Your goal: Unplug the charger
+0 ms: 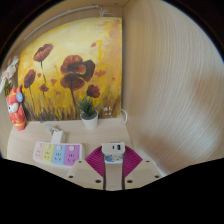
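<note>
One white charger (113, 152) sits between the gripper (113, 165) fingers, at twelve o'clock from the fingertips and right up against them — its body looks squarish, with a darker mark on its face too small to read. The magenta pads (97, 162) flank it on either side; whether both press on it I cannot tell, so the grip is uncertain. By my judgement the coming pull turns on this: the charger lies dead ahead along the fingers' line, so drawing straight back toward six o'clock should free it, provided the fingers have it.

At ten o'clock from the charger lies a white power strip (57, 154) with coloured sockets — no legible writing. A small potted plant (89, 113) stands at eleven o'clock, farther back on the pale table (30, 138). An orange figurine (17, 111) stands at nine to ten o'clock, well apart. Behind them hangs a painting (75, 65) of red poppies; no brand or label can be read anywhere.
</note>
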`<state>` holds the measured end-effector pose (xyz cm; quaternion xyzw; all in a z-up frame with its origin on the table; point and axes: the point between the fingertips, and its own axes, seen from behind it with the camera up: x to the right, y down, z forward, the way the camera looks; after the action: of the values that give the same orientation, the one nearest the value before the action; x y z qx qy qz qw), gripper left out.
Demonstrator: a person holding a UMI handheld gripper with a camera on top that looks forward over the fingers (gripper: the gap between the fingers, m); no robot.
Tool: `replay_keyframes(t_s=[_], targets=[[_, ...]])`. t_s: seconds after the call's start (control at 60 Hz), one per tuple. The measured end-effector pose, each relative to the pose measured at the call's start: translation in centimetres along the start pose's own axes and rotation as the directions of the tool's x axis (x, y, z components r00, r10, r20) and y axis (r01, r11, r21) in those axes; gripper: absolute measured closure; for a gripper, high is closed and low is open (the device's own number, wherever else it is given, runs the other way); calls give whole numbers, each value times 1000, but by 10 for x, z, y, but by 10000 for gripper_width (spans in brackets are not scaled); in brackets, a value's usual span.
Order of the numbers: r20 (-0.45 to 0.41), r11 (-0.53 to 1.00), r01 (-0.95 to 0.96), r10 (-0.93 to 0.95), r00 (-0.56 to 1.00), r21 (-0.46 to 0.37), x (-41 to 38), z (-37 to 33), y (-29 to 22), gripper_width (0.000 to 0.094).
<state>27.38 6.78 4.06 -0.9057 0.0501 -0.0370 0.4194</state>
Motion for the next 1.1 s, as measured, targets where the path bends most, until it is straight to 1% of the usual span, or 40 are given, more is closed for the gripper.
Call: replay_keyframes(t_s=[0.15,0.233,0.3,0.35,0.417,0.467,0.55,0.583,0.633,0.7,0.75,0.817,0.917,1.017,1.1], targets=[[-24,997,1,-3,1000,-74,3,14,41,696],[-29,998,1,-3,1000,-63,2,14,43,645],[-35,998,4,-6,999,-66,3,11,40,574],[-53,999,12,-13,998,-35,6,3,29,466],[-59,999,23,-21,998,34,3,-14,3,387],[-66,997,19,-14,998,73,2,-33,-18,309],[-70,985,15,-3,998,171,-6,-74,-54,147],[-67,978,9,5,998,210,-12,-94,-67,108],[-53,968,2,11,999,252,-24,-125,-83,91],[-29,949,-1,11,1000,314,-45,-169,-95,92],[-13,941,6,-2,1000,338,-62,-199,-98,92],[6,932,9,-12,1000,364,-87,-232,-90,93],[37,929,12,-27,999,369,-124,-273,-66,94],[85,942,13,-44,995,335,-164,-297,-26,95],[117,958,31,-66,991,285,-196,-308,8,87]])
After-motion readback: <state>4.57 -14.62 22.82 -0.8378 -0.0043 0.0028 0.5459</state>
